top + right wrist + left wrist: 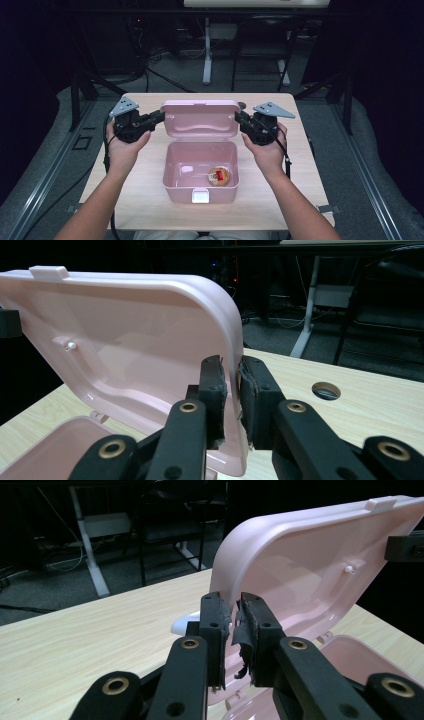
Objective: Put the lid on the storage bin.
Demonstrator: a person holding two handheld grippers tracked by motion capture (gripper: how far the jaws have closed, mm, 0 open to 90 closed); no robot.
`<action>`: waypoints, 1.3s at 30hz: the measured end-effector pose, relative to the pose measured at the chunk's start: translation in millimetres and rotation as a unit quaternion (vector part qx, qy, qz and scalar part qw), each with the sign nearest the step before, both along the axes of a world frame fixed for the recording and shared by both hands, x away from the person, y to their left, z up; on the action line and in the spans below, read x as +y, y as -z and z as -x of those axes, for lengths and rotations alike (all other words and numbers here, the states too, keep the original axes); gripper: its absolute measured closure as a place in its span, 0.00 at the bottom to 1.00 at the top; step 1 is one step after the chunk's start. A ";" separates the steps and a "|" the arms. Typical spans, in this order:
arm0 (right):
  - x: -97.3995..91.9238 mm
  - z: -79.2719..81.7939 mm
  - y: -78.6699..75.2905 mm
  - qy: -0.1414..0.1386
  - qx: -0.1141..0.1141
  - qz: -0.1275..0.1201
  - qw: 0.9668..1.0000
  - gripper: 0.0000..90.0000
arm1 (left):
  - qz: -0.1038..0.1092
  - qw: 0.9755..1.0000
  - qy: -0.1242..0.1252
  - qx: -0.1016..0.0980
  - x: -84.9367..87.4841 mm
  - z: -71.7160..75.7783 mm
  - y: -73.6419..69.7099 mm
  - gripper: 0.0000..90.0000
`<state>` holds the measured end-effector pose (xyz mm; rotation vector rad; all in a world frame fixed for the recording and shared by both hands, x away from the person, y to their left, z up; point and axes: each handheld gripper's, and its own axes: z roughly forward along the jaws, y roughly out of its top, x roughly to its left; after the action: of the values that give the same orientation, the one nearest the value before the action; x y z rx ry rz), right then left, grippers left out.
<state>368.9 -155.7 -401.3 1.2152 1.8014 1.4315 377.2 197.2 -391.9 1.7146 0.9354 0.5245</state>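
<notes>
Nearest the person, at the front of the pale wooden bench: a pink plastic box with rounded corners, open, with a white latch tab at its front wall and a small round orange-and-red item lying in its right half, touching nothing else. Behind the box, hinged along its back edge: the pink plastic lid with the rounded rim, raised to about upright, inner face toward the person, long axis running left to right across the bench. At either short end of that lid, one hand each: left tongs clamped on the lid's left edge, right tongs clamped on its right edge, both reaching inward and level, roughly the same way out from the box. In the left gripper view, rim wedged between the worn black pads of the left tongs, nearly together; same in the right gripper view, rim pinched by the right tongs. Both hands equally near, neither favoured. Judged from this: lid to swing forward and down about the hinge line toward the box mouth, both ends moving together, tab at the top edge meeting the front latch. Farther off: a round hole in the bench, then dark floor, desk legs and cables.
</notes>
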 end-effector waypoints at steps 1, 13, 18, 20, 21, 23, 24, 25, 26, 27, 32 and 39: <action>0.1 0.9 -0.1 0.000 -0.001 0.001 1.000 0.89 | 0.000 1.000 0.000 0.000 0.0 0.0 0.0 0.90; -0.5 10.4 -0.2 -0.008 -0.002 0.003 1.000 0.88 | 0.001 1.000 0.004 -0.002 1.3 10.5 0.8 0.89; -0.9 13.0 0.2 -0.009 -0.003 0.001 1.000 0.87 | 0.004 1.000 0.006 -0.003 1.7 12.6 1.6 0.89; -1.3 14.1 0.5 -0.010 -0.003 -0.002 1.000 0.87 | 0.005 1.000 0.007 -0.004 1.7 13.6 1.9 0.88; -1.1 14.5 0.7 -0.010 -0.004 -0.003 1.000 0.87 | 0.005 1.000 0.008 -0.004 1.9 14.1 1.9 0.88; -1.4 16.1 0.9 -0.012 -0.004 -0.005 1.000 0.86 | 0.006 1.000 0.010 -0.002 2.5 15.7 2.3 0.88; -1.4 16.1 0.9 -0.012 -0.004 -0.005 1.000 0.86 | 0.006 1.000 0.010 -0.002 2.5 15.7 2.3 0.88; -1.6 16.8 0.9 -0.013 -0.003 -0.004 1.000 0.86 | 0.006 1.000 0.011 -0.003 2.4 15.9 2.8 0.88; -1.7 17.4 1.0 -0.014 -0.002 -0.006 1.000 0.85 | 0.006 1.000 0.011 -0.004 2.5 16.5 3.3 0.87; -2.0 18.3 1.1 -0.016 -0.003 -0.007 1.000 0.85 | 0.008 1.000 0.012 -0.005 2.8 17.1 4.1 0.87; -3.2 22.8 2.3 -0.020 -0.004 -0.012 1.000 0.84 | 0.018 1.000 0.014 -0.005 3.5 20.4 7.0 0.87; -3.5 25.6 2.2 -0.027 -0.004 -0.007 1.000 0.82 | 0.013 1.000 0.012 -0.010 2.2 24.4 7.0 0.87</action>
<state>343.3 -159.2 -403.5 1.1743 1.8357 1.4782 352.8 199.4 -398.9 1.6928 0.9014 0.5114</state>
